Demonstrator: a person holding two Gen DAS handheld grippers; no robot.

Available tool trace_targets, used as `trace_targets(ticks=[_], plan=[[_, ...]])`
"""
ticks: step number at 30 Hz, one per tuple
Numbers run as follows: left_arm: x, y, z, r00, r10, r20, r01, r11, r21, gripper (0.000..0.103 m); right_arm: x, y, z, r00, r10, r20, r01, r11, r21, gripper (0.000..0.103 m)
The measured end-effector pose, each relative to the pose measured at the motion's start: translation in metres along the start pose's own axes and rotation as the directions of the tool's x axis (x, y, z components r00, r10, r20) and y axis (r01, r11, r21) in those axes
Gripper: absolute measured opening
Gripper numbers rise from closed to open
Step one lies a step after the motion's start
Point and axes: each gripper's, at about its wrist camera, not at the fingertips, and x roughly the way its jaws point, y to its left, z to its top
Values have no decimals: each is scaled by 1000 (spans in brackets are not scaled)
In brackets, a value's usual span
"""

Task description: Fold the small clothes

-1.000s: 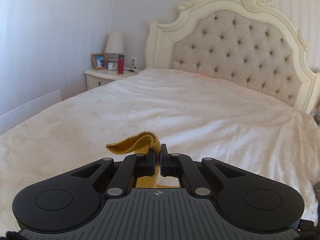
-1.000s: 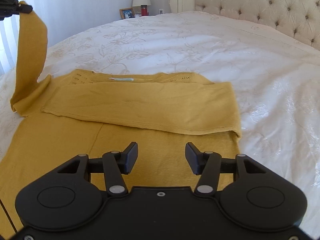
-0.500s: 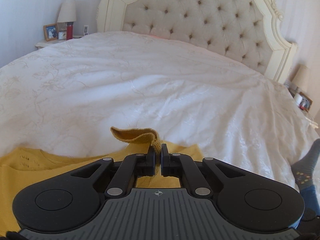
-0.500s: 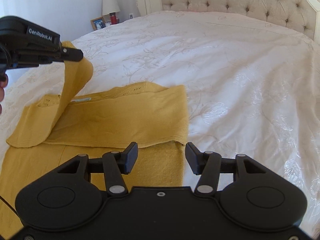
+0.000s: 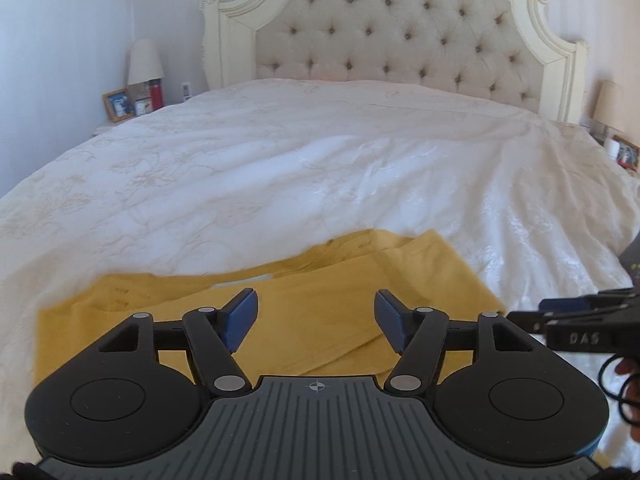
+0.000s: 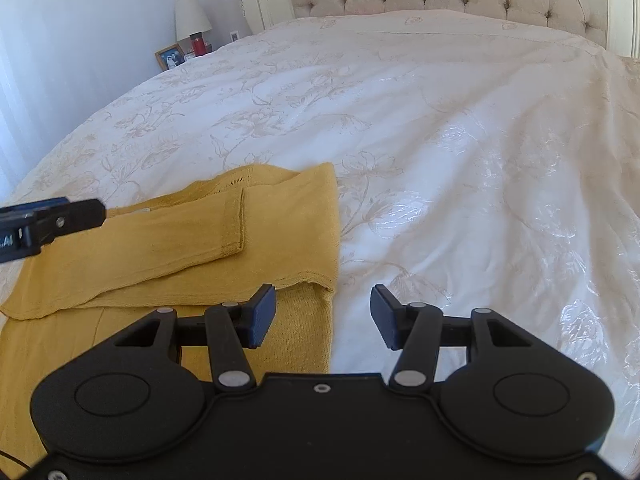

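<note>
Now, scene: a yellow top (image 6: pixel 168 248) lies flat on a white floral bedspread (image 6: pixel 440 128), near the bed's near edge
Top: both sleeves are folded across the chest; the upper sleeve (image 6: pixel 132 256) runs slantwise, its cuff (image 6: pixel 234 220) lying flat near the collar, and the second sleeve sits under it with its end toward the right edge of the body
Top in left view: the folded sleeves (image 5: pixel 332 280) show just past the fingers, with the collar edge behind them
Left gripper (image 5: pixel 316 322): its jaws have just been opening and stand well apart; nothing is between them, the sleeve is let go and lies on the top below
Left gripper in right view: its black tip (image 6: pixel 64 220) reaches in from the left edge, over the top's left shoulder area
Right gripper (image 6: pixel 323 318): jaws apart, grasping nothing; the left finger (image 6: pixel 262 316) hangs over the top's right edge, the right finger (image 6: pixel 386 318) over bare bedspread
Right gripper in left view: seen side-on at the right edge (image 5: pixel 576 320), with part of a hand (image 5: pixel 628 384) behind it; it hovers just beside the top's right side
Headboard (image 5: pixel 400 32): tufted, cream frame, at the far end of the bed
Nightstand things: a lamp (image 5: pixel 145 62), a red bottle (image 5: pixel 157 95) and a photo frame (image 5: pixel 118 105) stand far left; a second lamp (image 5: pixel 608 104) stands far right
</note>
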Motion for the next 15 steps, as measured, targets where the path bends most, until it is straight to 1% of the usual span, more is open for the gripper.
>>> trace_targets(ticks=[3,4,6,9,12,13,15], plan=[[-17,24,-30,996,84,11,-84,996,-34,64,0,5,-2,1000,18,14,-17,1000,-13,59],[-22,35,-41,993,116,7,-115,991,-63,64,0,5,-2,1000,18,14,-17,1000,-13,59],[-30,54,-59,988,151,-12,-151,980,-131,65,-1,12,-5,999,32,24,-31,999,-38,59],[-39,81,-80,983,177,-53,-184,952,-244,66,-3,21,-8,998,52,43,-49,996,-70,59],[-42,98,-96,977,201,-74,-214,924,-318,66,-1,27,-11,995,89,45,-86,994,-70,59],[-42,103,-103,977,200,-78,-215,917,-335,67,1,30,-12,993,113,42,-110,992,-57,59],[-42,106,-113,981,189,-51,-195,922,-334,69,3,32,-12,992,120,39,-118,992,-54,59]])
